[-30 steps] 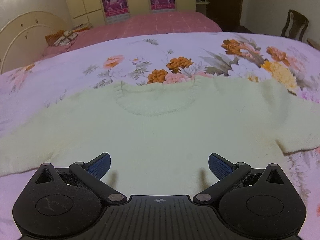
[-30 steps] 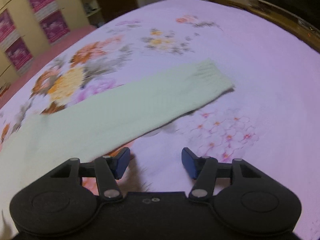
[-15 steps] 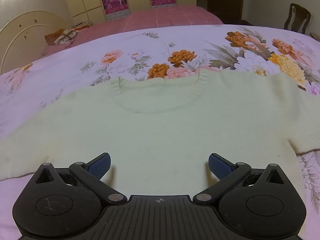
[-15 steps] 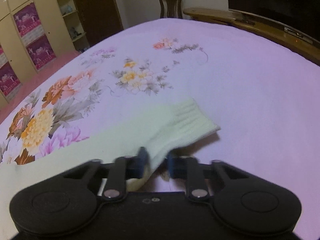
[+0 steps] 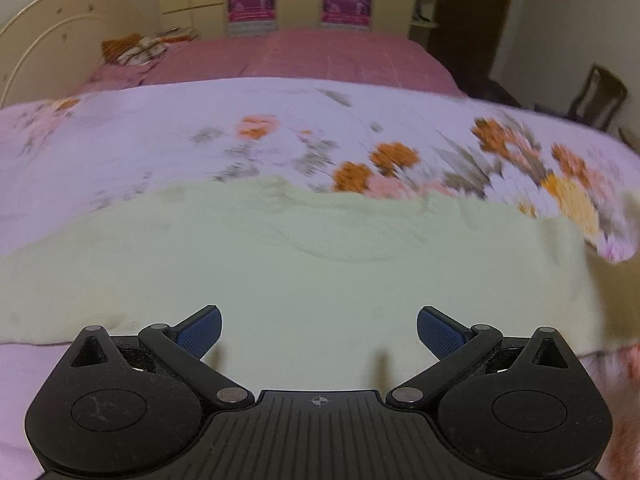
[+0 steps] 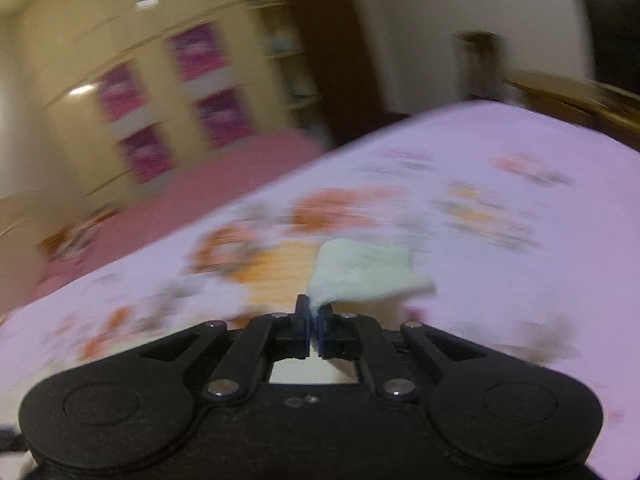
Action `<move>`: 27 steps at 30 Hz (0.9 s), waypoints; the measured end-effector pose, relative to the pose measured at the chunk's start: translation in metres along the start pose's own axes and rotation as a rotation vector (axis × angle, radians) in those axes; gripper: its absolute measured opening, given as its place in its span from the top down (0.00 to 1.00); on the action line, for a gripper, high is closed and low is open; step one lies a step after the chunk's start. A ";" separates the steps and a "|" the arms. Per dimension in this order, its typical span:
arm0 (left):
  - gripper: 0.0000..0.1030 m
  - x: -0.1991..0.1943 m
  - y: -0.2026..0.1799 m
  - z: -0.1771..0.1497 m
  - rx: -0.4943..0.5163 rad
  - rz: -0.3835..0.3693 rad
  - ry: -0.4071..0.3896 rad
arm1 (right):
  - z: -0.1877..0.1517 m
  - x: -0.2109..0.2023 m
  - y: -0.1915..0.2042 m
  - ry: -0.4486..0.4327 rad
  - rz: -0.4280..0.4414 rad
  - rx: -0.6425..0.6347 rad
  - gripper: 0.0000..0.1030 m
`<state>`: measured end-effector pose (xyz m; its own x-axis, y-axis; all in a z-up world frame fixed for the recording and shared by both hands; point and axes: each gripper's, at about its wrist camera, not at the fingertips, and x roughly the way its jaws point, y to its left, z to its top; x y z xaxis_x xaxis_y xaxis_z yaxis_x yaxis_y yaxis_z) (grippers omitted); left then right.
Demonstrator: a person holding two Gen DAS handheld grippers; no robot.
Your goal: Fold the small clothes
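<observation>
Right gripper (image 6: 314,320): jaws pinched tight on the sleeve cuff (image 6: 366,274); cuff sticks out past the tips, lifted clear of the bedspread (image 6: 520,152)
Left gripper (image 5: 319,330): jaws wide, nothing between; hovers over the sweater's lower body
Sweater (image 5: 300,272): pale yellow, spread flat on the floral bedspread; neckline away from the camera
Beyond: pink bed (image 5: 320,56); wardrobe (image 6: 132,92), blurred
</observation>
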<state>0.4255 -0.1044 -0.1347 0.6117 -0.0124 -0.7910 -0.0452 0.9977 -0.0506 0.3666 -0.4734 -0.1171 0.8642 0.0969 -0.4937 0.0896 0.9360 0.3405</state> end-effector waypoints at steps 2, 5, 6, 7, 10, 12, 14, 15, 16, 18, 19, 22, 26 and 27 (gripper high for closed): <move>0.00 -0.006 0.022 0.003 -0.045 0.007 -0.010 | -0.005 0.008 0.045 0.019 0.101 -0.058 0.96; 0.00 -0.011 0.054 0.004 -0.102 0.010 -0.014 | -0.027 0.029 0.114 0.089 0.243 -0.113 0.96; 0.00 -0.010 0.062 0.004 -0.115 0.007 -0.011 | -0.039 0.037 0.136 0.123 0.283 -0.131 0.96; 0.00 -0.008 0.071 0.003 -0.132 -0.008 -0.005 | -0.050 0.043 0.153 0.147 0.308 -0.153 0.96; 0.00 -0.001 0.089 -0.002 -0.169 -0.056 0.018 | -0.087 0.064 0.201 0.230 0.341 -0.242 0.95; 0.00 0.006 0.094 -0.005 -0.181 -0.109 0.046 | -0.109 0.074 0.225 0.299 0.356 -0.298 0.85; 0.00 0.011 0.093 -0.009 -0.171 -0.147 0.063 | -0.123 0.073 0.238 0.326 0.343 -0.335 0.59; 0.00 0.013 0.091 -0.012 -0.164 -0.162 0.070 | -0.124 0.068 0.240 0.317 0.337 -0.347 0.41; 0.00 0.018 0.090 -0.013 -0.161 -0.179 0.079 | -0.122 0.060 0.238 0.289 0.340 -0.358 0.39; 0.00 0.022 0.085 -0.017 -0.186 -0.233 0.083 | -0.114 0.041 0.227 0.250 0.336 -0.379 0.41; 0.00 0.025 0.082 -0.018 -0.194 -0.261 0.089 | -0.111 0.033 0.221 0.243 0.318 -0.389 0.42; 0.00 0.027 0.061 -0.023 -0.121 -0.282 0.090 | -0.108 0.017 0.206 0.207 0.247 -0.412 0.42; 0.01 0.023 0.023 -0.030 0.062 -0.249 0.039 | -0.107 0.004 0.171 0.194 0.135 -0.367 0.44; 0.01 0.024 0.016 -0.030 0.087 -0.226 0.028 | -0.108 0.001 0.161 0.199 0.116 -0.345 0.44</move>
<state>0.4155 -0.0910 -0.1729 0.5760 -0.2367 -0.7824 0.1595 0.9713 -0.1765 0.3290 -0.2857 -0.1490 0.7432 0.2399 -0.6246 -0.2028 0.9704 0.1314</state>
